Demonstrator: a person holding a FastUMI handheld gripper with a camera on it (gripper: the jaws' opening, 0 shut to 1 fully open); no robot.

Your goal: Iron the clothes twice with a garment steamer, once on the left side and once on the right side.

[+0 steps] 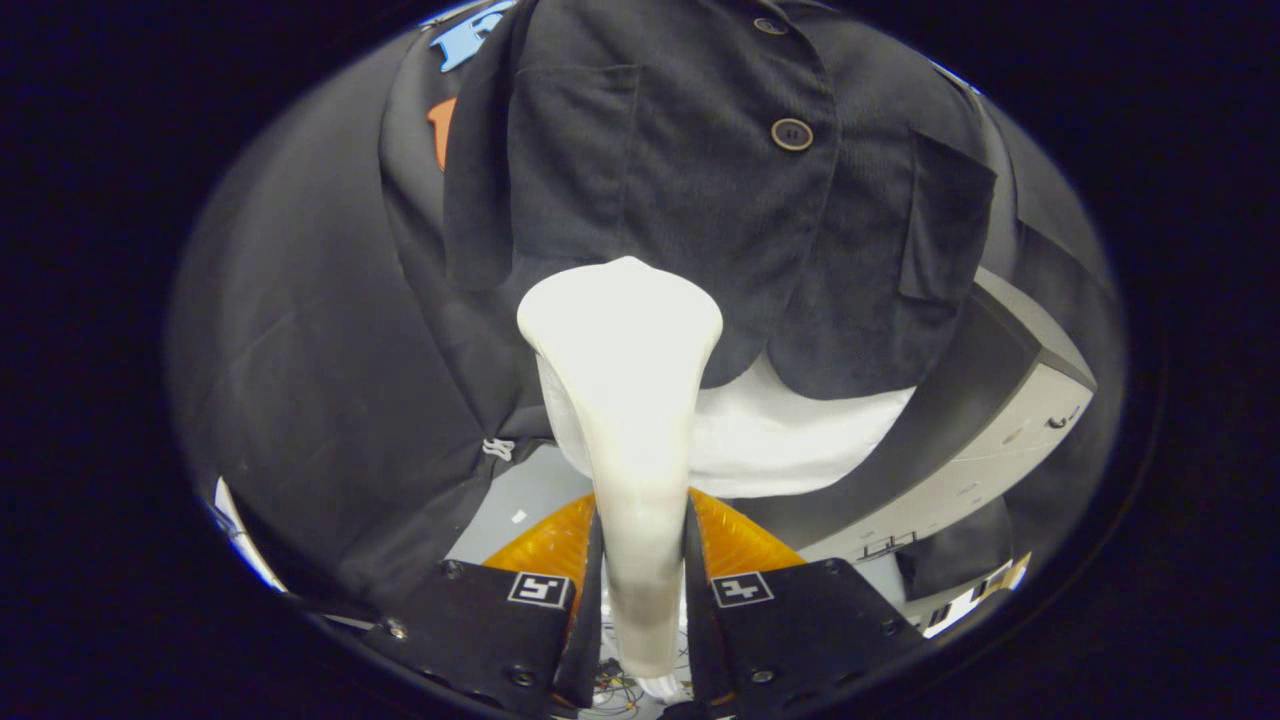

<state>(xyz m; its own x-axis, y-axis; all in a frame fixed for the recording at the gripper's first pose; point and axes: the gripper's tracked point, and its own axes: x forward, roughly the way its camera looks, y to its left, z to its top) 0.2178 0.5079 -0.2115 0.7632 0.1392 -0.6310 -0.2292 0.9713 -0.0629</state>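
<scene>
Clamping my gripper (pixel 640 560) on the garment steamer (pixel 625 400), I have both fingers pressed against the sides of its slim white handle, which runs up between them. Ahead of the fingers the handle widens into a broad, rounded head, and that head sits against the lower hem of the dark jacket (pixel 700 190), on the panel just left of the front opening. The jacket hangs upright in front of me, with a brown button (pixel 791 134) on its front line and a second button (pixel 769 26) higher up. A patch pocket (pixel 940 220) sits on the panel to the right of the buttons. Under the hem, a white form (pixel 790 440) shows behind the steamer's head. Beyond it to the right stands a pale grey cabinet (pixel 1000 440). Black cloth (pixel 300 350) drapes to the left of the jacket.
</scene>
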